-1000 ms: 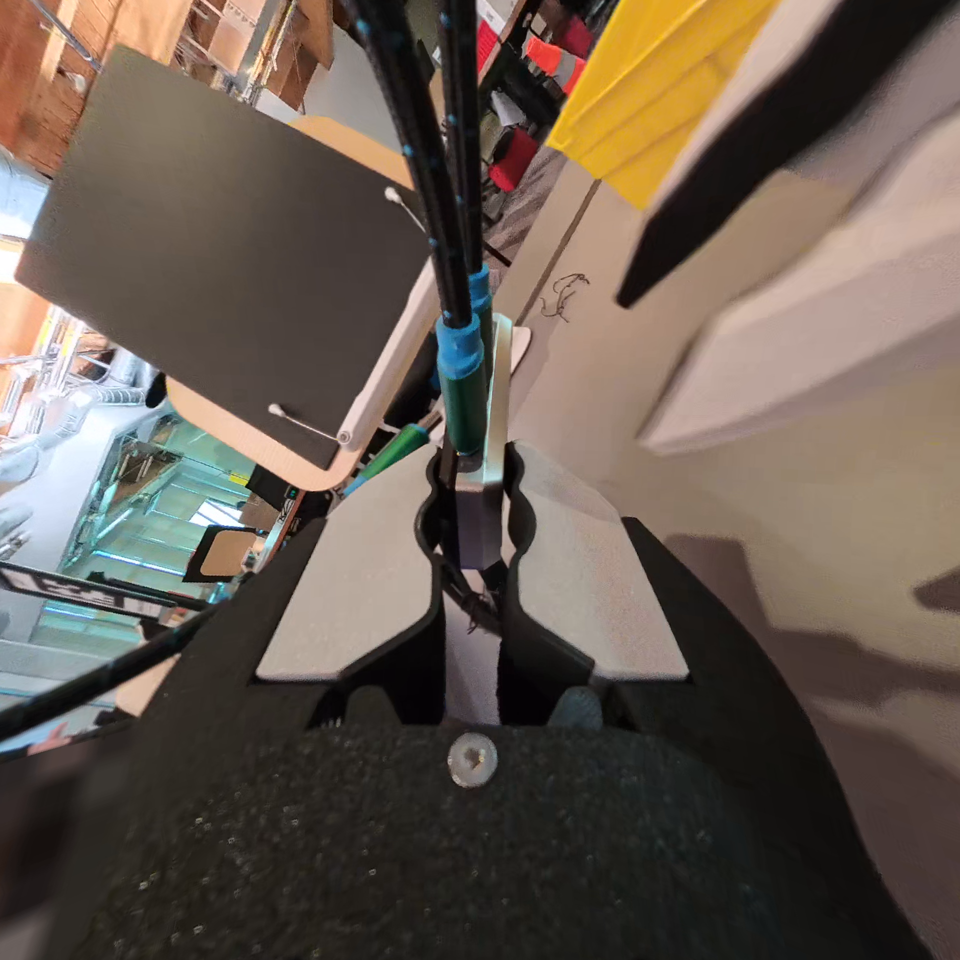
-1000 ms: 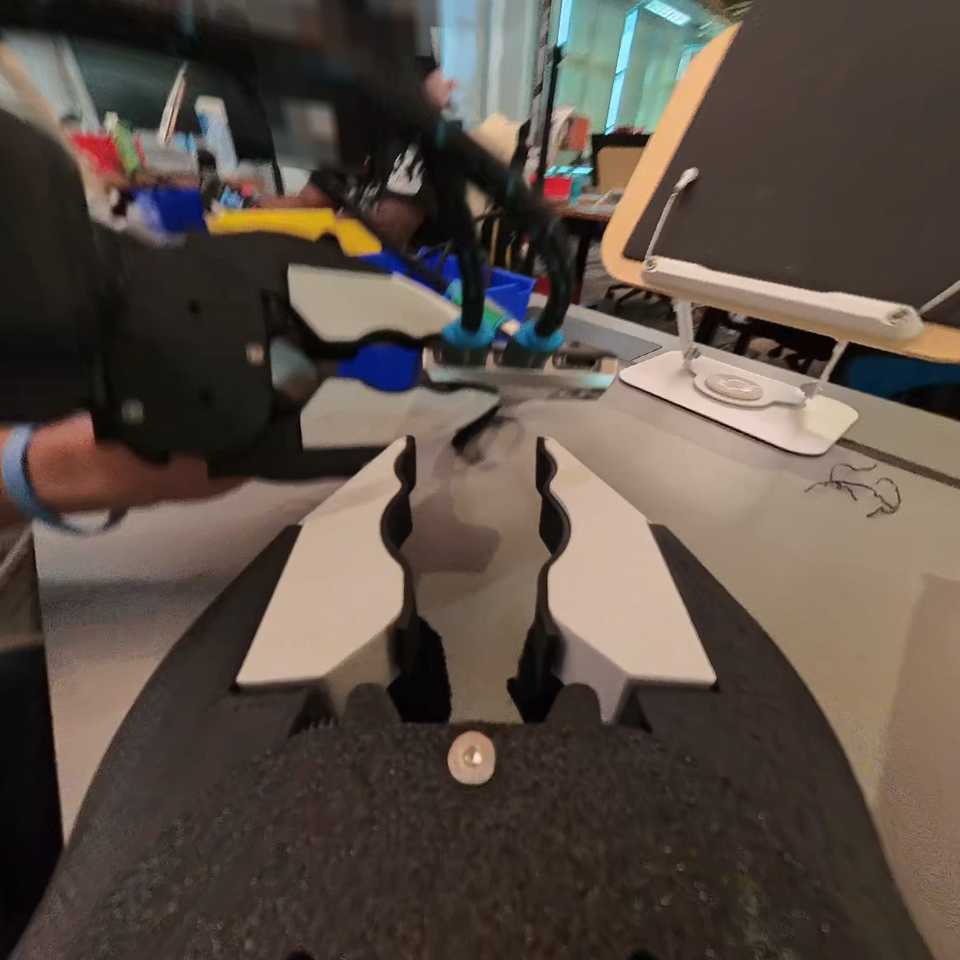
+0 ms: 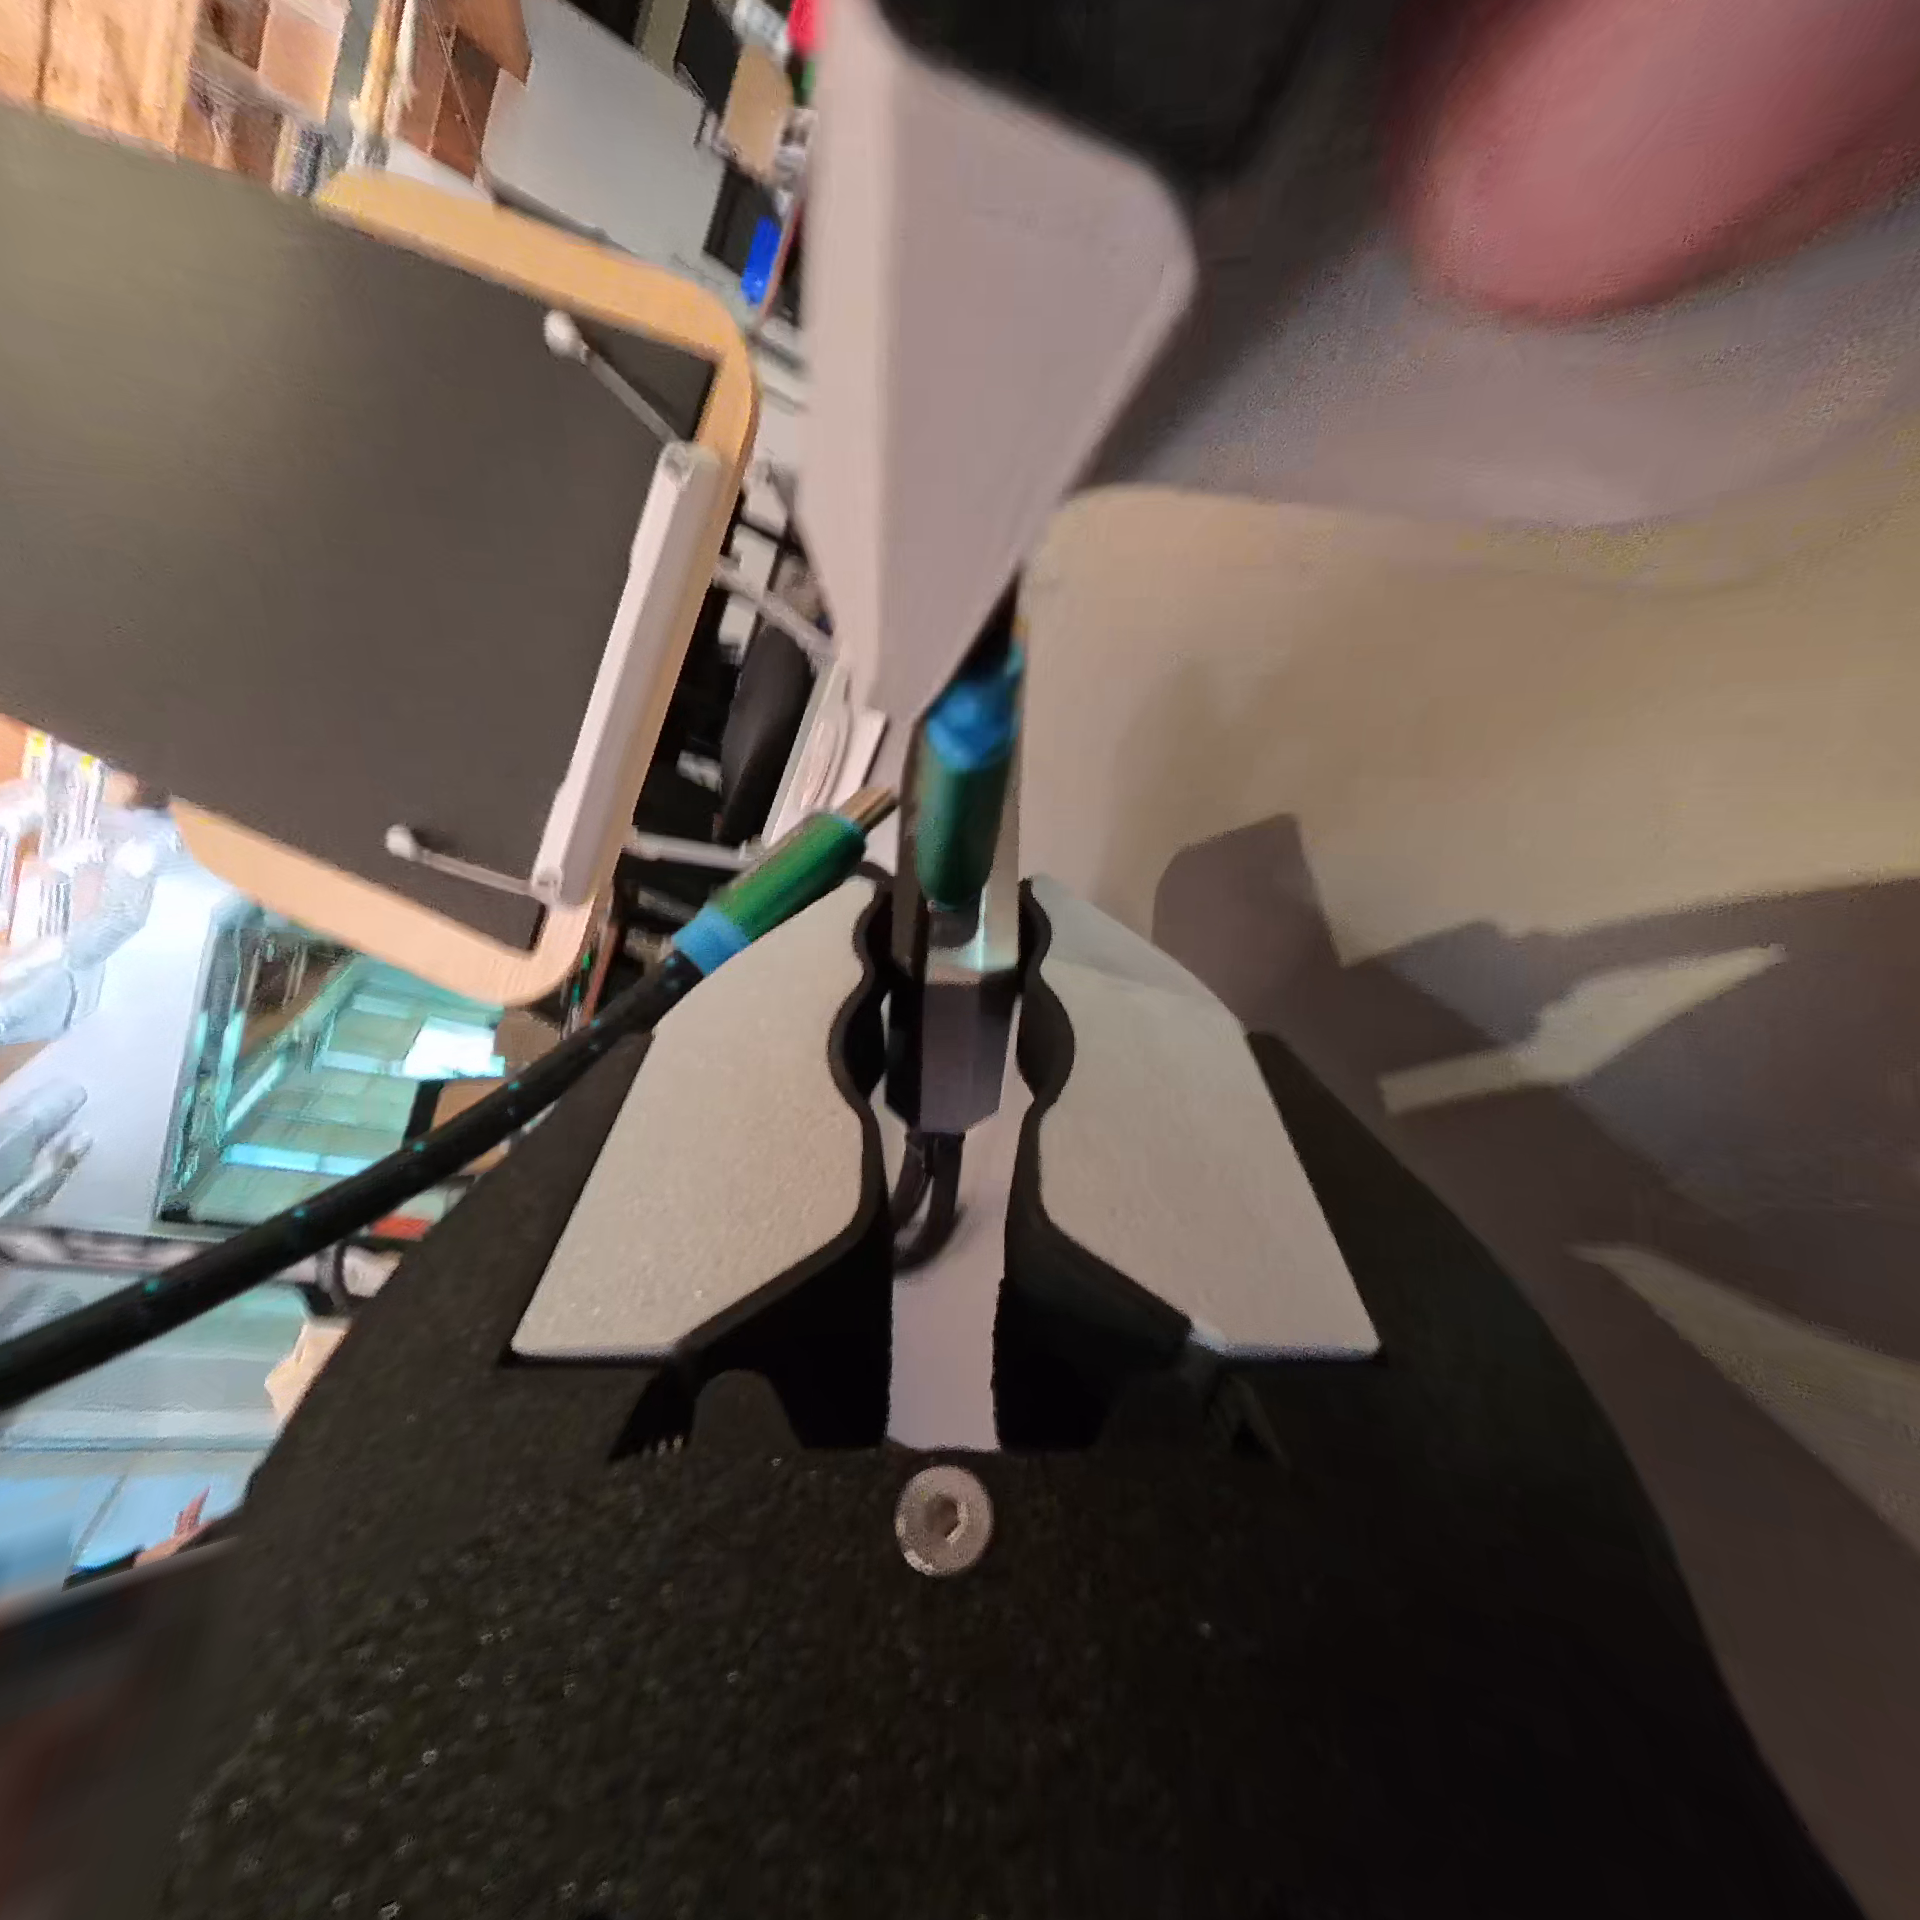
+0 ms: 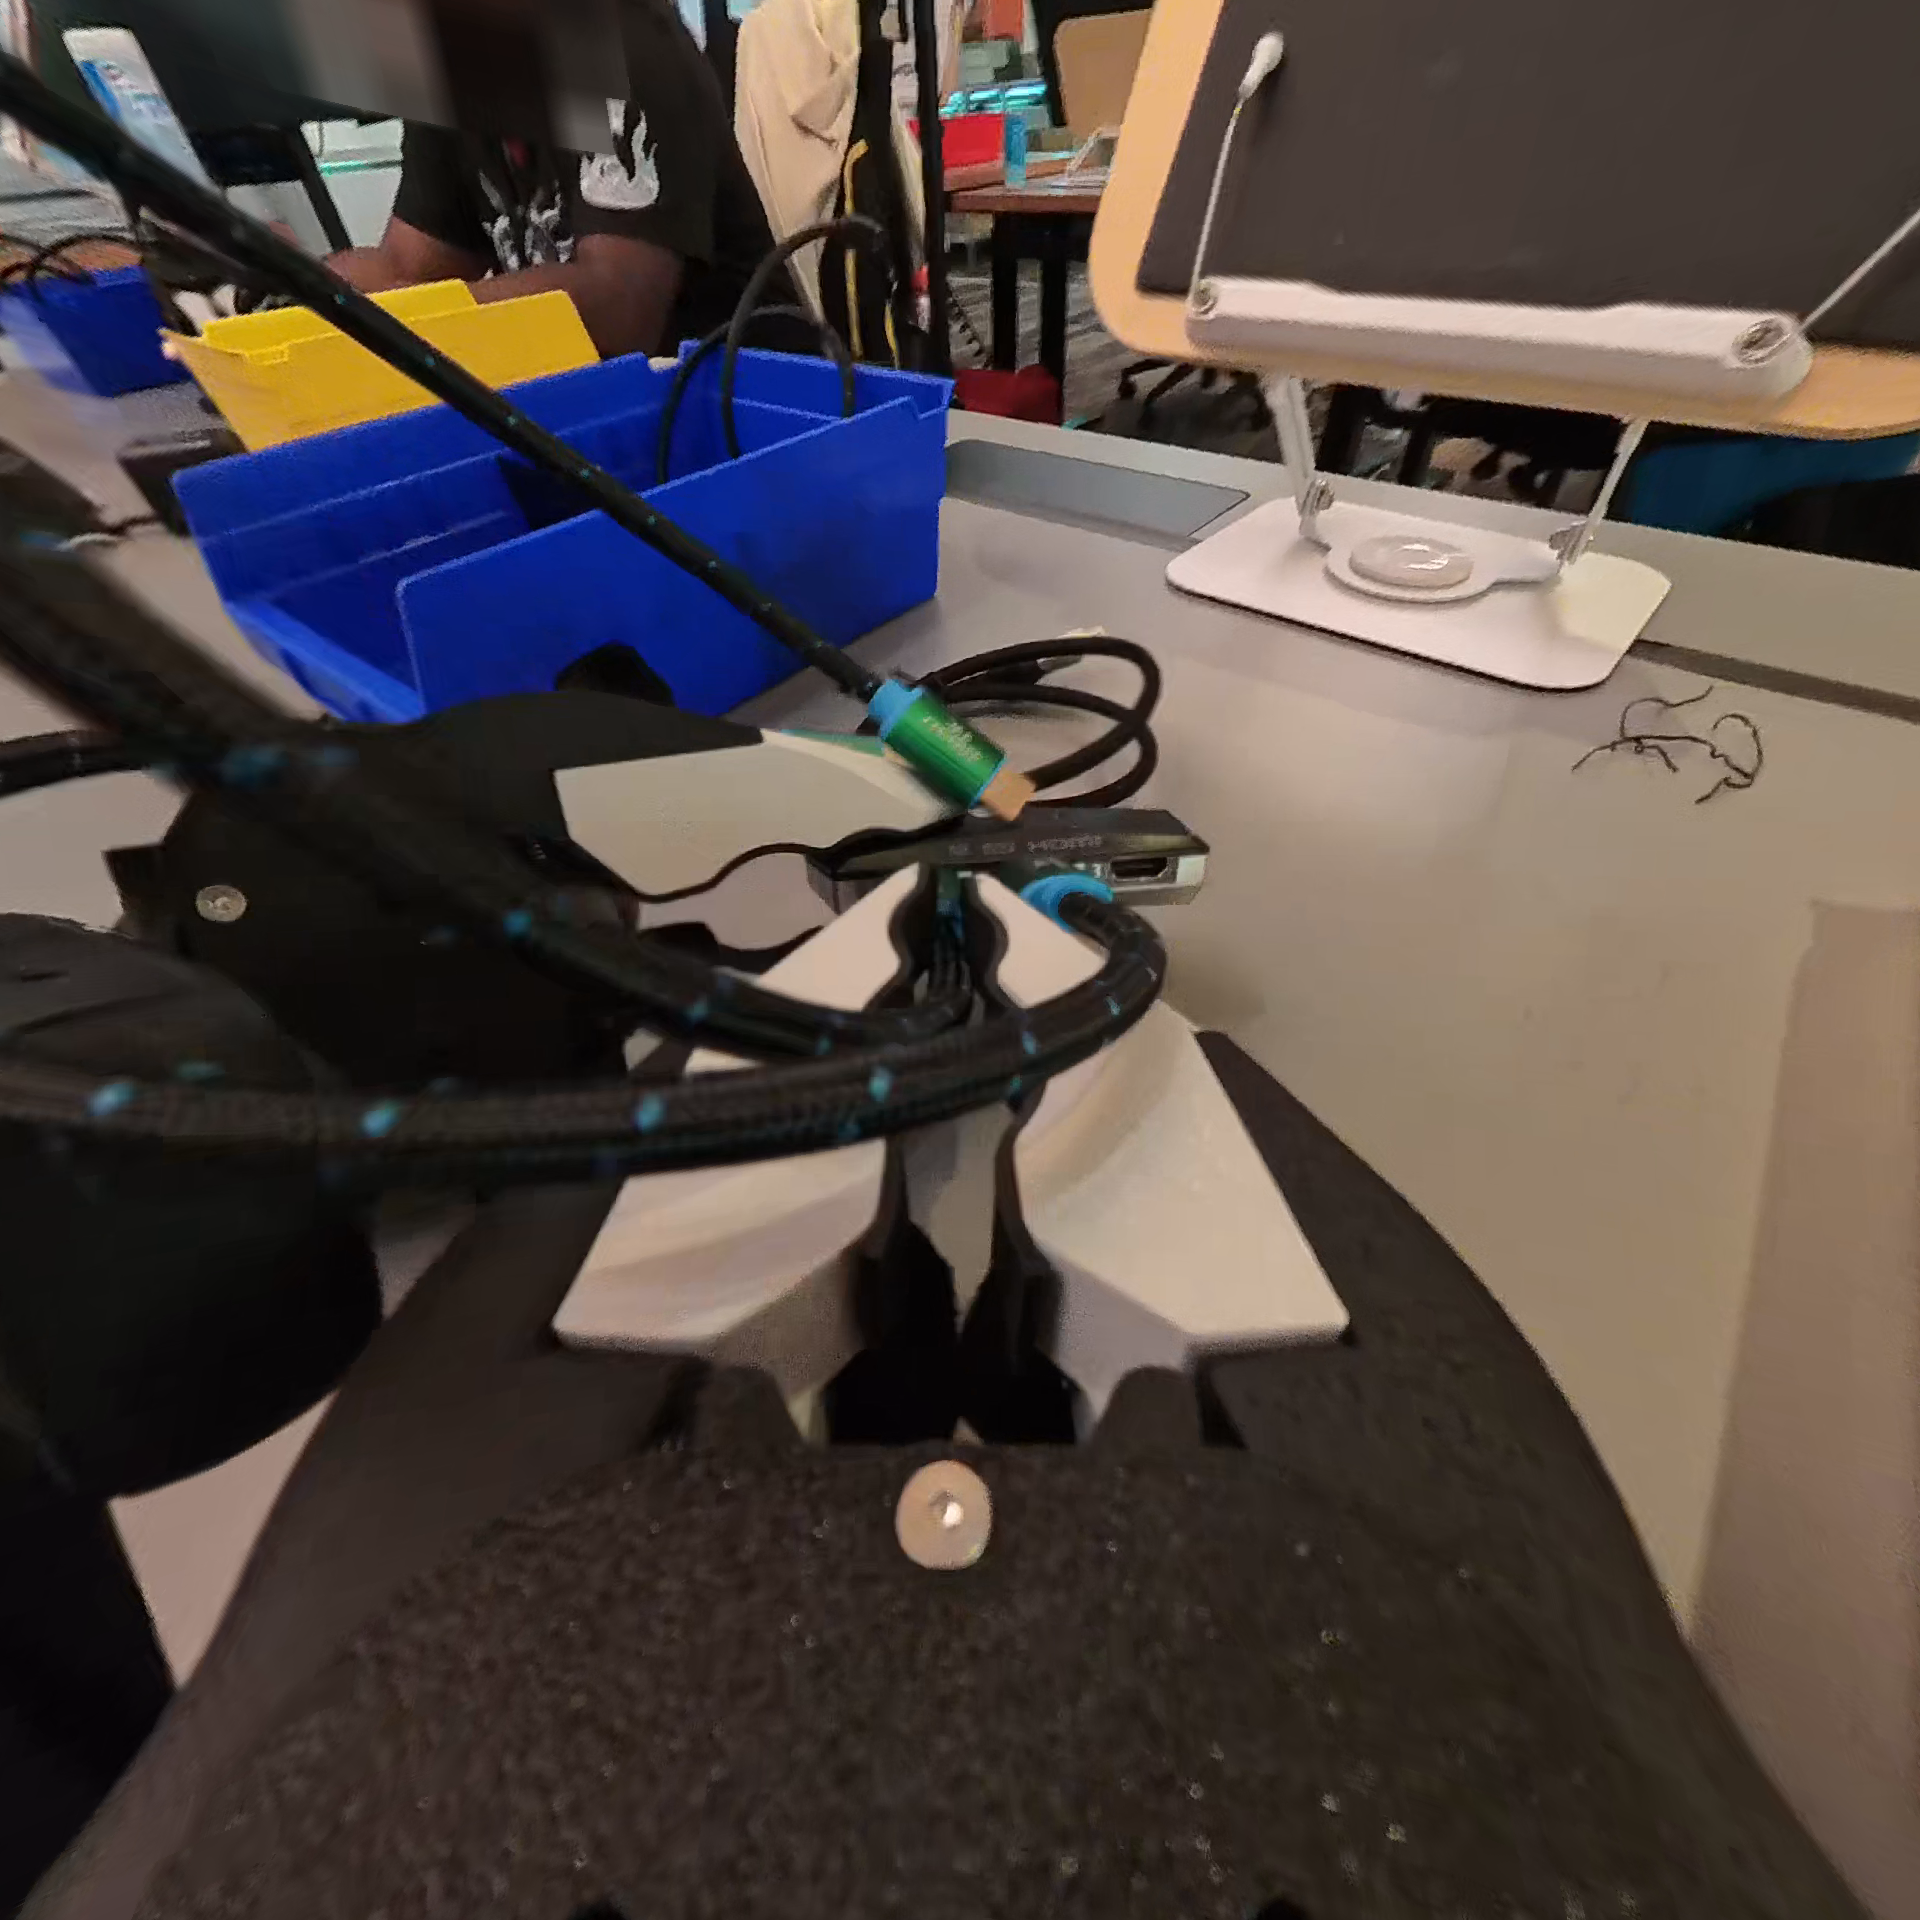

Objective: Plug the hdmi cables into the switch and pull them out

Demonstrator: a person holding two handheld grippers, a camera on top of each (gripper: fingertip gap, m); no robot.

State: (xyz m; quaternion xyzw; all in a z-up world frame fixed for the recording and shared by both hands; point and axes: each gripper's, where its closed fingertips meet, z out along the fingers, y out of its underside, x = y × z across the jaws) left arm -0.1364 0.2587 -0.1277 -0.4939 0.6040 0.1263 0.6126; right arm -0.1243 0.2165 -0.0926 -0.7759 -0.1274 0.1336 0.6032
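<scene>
My left gripper (image 3: pixel 951 914) is shut on the thin black HDMI switch (image 3: pixel 951 1049), seen edge-on. In the right wrist view the left gripper (image 4: pixel 831 862) holds the switch (image 4: pixel 1081 847) level, just above the table. My right gripper (image 4: pixel 951 914) is shut on a green HDMI plug (image 3: pixel 961 821) that sits in the switch. One of its fingers (image 3: pixel 966 416) covers the plug's blue collar. A second cable's blue collar (image 4: pixel 1060 896) sits at the switch beside it. A third green plug (image 4: pixel 940 743) hangs loose over the switch, its gold tip bare.
A blue bin (image 4: pixel 582 540) and a yellow bin (image 4: pixel 343 364) stand at the back left. A dark board on a white stand (image 4: pixel 1423 582) is at the back right. A thin black cable coil (image 4: pixel 1091 707) lies behind the switch, loose thread (image 4: pixel 1673 738) to the right. A person sits beyond the table. The grippers' ends are close to 6 centimeters from one another.
My right gripper was open and apart from the switch; it has moved in and shut on a plugged cable. The left gripper has turned the switch and lowered it toward the table.
</scene>
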